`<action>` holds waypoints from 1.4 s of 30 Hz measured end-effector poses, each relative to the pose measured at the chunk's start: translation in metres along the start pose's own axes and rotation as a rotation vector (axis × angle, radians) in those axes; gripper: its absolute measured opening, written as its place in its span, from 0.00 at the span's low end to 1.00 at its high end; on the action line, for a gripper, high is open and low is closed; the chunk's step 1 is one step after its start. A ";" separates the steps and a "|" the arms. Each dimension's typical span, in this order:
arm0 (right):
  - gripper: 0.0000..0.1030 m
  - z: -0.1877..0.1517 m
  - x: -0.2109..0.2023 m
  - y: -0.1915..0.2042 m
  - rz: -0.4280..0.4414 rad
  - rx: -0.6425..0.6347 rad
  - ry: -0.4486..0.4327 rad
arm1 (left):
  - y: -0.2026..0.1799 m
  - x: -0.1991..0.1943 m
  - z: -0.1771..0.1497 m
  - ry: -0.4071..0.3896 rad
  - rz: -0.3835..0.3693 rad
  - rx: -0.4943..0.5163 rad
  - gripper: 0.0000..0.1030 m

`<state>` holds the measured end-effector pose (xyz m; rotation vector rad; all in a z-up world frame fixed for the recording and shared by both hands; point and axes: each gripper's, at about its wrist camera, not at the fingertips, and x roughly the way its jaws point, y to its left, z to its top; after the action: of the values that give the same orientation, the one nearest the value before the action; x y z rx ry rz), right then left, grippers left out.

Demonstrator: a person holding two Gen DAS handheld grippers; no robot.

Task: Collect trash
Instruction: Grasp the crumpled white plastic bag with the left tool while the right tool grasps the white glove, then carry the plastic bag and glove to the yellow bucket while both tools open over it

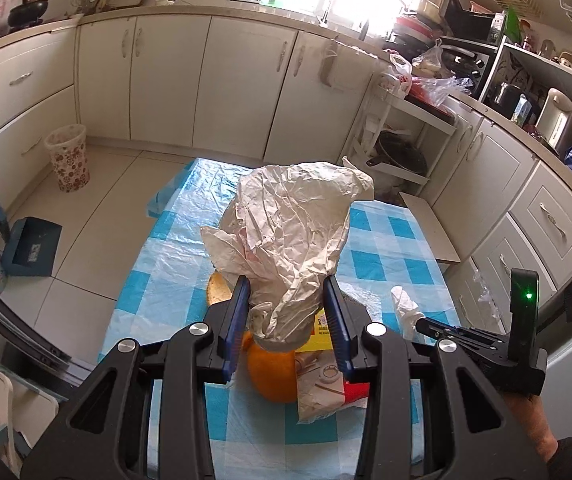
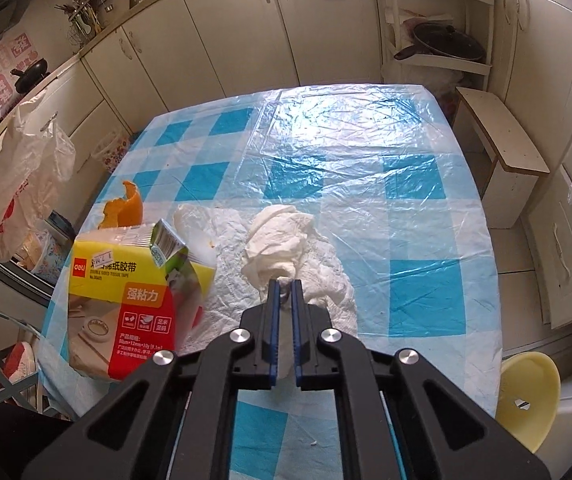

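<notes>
Above checked table (image 2: 426,184), left tongs (image 1: 286,300) pinching plastic bag (image 1: 290,236), right tongs (image 2: 284,284) pinching tissue wad (image 2: 277,236).

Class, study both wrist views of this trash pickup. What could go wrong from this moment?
1. The right claw pinches only an edge of the crumpled tissue; it may tear or slip free.
2. The plastic bag in the left claw blocks much of that camera's view, hiding the orange peel below.

Tape box (image 2: 125,292) left of tissue wad (image 2: 275,240) on table (image 2: 426,240); peel (image 2: 123,206) behind box, perhaps touching.
</notes>
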<state>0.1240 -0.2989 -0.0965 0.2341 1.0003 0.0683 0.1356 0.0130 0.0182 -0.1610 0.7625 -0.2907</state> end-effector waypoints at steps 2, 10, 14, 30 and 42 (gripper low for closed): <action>0.06 0.001 -0.007 -0.003 0.007 0.006 -0.016 | -0.007 0.000 0.000 -0.002 -0.008 0.015 0.34; 0.06 -0.001 -0.038 -0.030 0.004 0.028 -0.072 | -0.035 -0.001 -0.004 -0.002 -0.042 0.071 0.34; 0.06 -0.008 -0.055 -0.061 -0.039 0.055 -0.087 | -0.054 0.000 -0.008 0.005 -0.072 0.099 0.34; 0.08 -0.111 -0.077 -0.257 -0.331 0.340 0.161 | -0.225 0.010 -0.071 0.139 -0.396 0.299 0.34; 0.50 -0.115 -0.161 -0.290 -0.370 0.520 -0.169 | -0.363 0.059 -0.194 0.420 -0.544 0.356 0.34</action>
<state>-0.0741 -0.5885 -0.0882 0.5156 0.8640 -0.5463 -0.0321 -0.3574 -0.0689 0.0376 1.0611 -0.9930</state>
